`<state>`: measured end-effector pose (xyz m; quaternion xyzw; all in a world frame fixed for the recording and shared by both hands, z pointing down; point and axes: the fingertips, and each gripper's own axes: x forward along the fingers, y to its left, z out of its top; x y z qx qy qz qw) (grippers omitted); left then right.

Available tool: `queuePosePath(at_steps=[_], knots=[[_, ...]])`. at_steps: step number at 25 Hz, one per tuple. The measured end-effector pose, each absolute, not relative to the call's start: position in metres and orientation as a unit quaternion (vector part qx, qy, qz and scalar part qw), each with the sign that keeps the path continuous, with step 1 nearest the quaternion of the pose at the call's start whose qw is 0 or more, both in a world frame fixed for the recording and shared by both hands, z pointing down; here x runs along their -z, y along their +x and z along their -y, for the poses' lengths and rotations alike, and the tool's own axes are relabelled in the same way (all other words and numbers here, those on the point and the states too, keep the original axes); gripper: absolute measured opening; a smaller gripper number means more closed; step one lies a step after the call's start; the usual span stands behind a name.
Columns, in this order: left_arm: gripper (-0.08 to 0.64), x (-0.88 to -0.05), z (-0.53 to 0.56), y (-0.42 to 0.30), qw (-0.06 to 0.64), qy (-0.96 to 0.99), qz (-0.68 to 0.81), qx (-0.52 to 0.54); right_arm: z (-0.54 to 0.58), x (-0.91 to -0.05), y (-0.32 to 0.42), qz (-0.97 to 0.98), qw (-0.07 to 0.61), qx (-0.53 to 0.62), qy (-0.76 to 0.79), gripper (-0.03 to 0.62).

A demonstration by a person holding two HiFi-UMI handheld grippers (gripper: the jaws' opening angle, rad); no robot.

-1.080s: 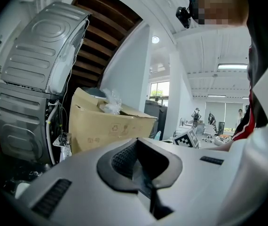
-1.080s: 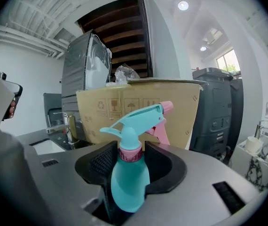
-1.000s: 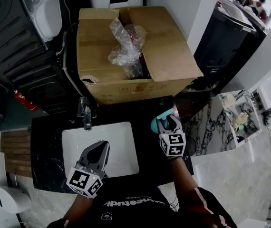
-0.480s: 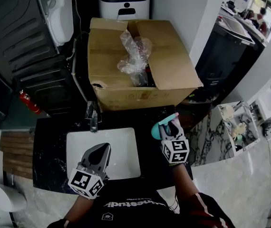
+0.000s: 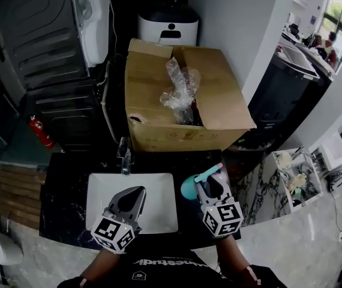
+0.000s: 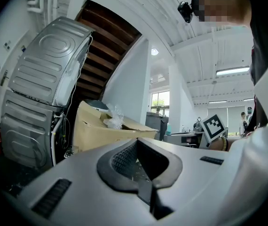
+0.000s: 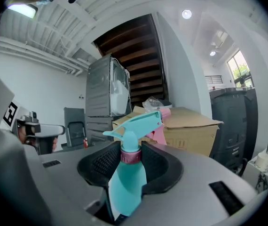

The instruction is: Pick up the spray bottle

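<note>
Gripping the one spray bottle just under its dark pink collar, the right gripper was clenched on it. The teal body hung below the jaws and the trigger head stood above them. The bottle was held in the air over the right end of the dark table, between the sink and the table's right edge. The left gripper, the second of the two, hovered over the sink with its jaws pressed together and empty.

There was one sink, with one faucet at its far rim. One cardboard box sat beyond it, a single bundle of clear plastic wrap poking out. One red fire extinguisher was at the left.

Only the right gripper view showed the collar and the pads against the neck; the head view gave just a teal bulb and trigger. The head view alone showed the sink and the table's edges.

A strip of bare table lay between the bottle and the box, and the right edge, with pale floor beyond it, was near the right gripper.
</note>
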<state>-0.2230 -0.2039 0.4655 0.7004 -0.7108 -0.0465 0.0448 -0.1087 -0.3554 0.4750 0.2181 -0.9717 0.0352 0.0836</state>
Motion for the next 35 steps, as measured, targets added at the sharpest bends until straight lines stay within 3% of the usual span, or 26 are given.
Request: queuePosePath(at_steps=[15, 35], knots=[[0.014, -0.465, 0.199, -0.23, 0.044, 0.702, 0.709, 0.053, 0.253, -0.477, -0.14, 0.986, 0.1, -0.023, 0.131, 0.167], [0.014, -0.467, 0.207, -0.227, 0.044, 0.699, 0.712, 0.047, 0.255, -0.483, -0.143, 0.984, 0.105, -0.015, 0.143, 0.167]])
